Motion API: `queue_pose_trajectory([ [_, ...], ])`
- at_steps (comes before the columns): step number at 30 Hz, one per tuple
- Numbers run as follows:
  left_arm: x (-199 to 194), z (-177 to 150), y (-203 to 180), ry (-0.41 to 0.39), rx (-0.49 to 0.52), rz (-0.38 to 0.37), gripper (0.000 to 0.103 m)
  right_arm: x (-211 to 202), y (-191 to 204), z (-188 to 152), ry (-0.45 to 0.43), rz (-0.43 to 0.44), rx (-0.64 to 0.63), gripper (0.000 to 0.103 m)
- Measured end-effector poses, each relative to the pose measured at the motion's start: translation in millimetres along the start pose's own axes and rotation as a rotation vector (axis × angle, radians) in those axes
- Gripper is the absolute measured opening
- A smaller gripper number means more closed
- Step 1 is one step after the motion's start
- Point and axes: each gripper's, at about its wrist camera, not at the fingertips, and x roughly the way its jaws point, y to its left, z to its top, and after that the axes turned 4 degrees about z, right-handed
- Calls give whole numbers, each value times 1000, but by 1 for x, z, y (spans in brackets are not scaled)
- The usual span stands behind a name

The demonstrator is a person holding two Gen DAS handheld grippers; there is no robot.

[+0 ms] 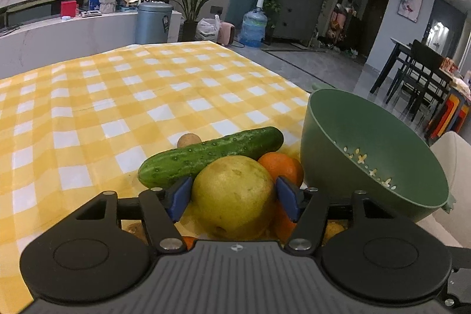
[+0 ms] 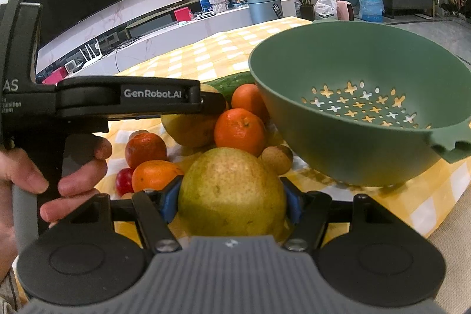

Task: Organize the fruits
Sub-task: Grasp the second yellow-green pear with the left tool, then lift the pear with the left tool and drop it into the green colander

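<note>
Each gripper, left (image 1: pixel 232 196) and right (image 2: pixel 231 200), clamps a pear; only the right view shows the person's hand (image 2: pixel 44 178)

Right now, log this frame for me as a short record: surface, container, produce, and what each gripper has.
surface: yellow checked cloth
container: green colander, empty, beside the fruit pile
left gripper: pads on a pear
right gripper: pads on a second pear
loose produce: cucumber, mandarins, a red plum-like fruit, small brown fruit
person: hand on the left gripper's handle
in colander so far: nothing
</note>
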Motion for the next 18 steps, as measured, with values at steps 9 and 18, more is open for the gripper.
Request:
queue_pose_trajectory([
  [9,-17,1,6,-48,-57,-16,71,-6,-8,1,-32,21,72,64],
  [18,-62,18,14,-149,-164,-61,71,-26,-8,2,-150,146,134,64],
])
